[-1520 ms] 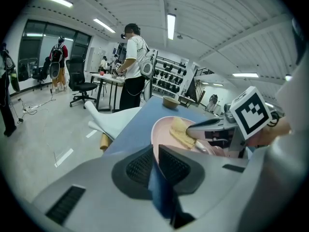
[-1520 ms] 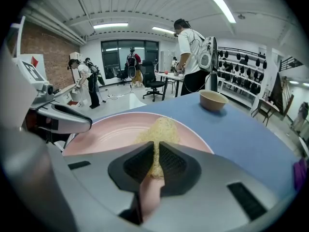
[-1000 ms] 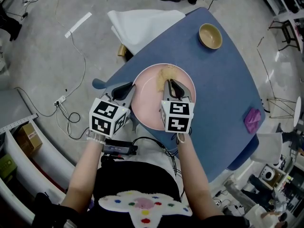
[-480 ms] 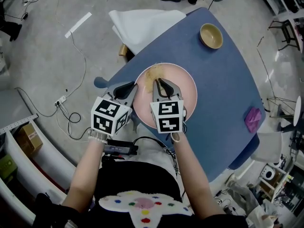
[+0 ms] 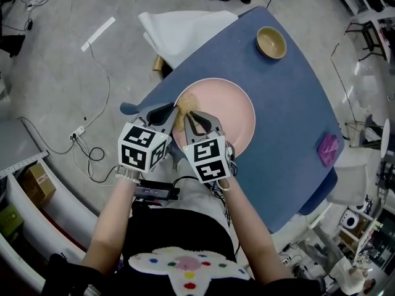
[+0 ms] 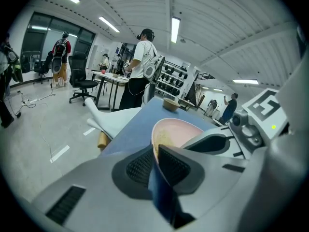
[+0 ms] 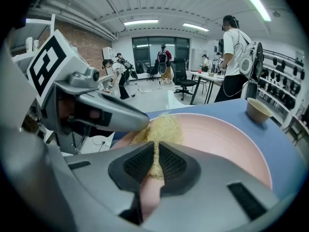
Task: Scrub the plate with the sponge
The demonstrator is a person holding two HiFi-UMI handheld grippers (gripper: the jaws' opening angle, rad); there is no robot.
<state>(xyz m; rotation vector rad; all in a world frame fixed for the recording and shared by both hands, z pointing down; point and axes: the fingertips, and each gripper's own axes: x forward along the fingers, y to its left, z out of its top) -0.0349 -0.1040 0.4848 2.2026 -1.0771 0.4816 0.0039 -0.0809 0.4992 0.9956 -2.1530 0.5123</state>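
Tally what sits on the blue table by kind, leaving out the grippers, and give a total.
plate: 1
sponge: 1
bowl: 1
purple crumpled item: 1
Total: 4

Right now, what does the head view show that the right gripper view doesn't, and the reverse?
Only the head view: a small purple object near the table's edge, and the person's arms. Only the right gripper view: a close look at the right hand-held gripper shut on the sponge, plus an office chair behind. Both: the pink plate, tan bowl and blue table.
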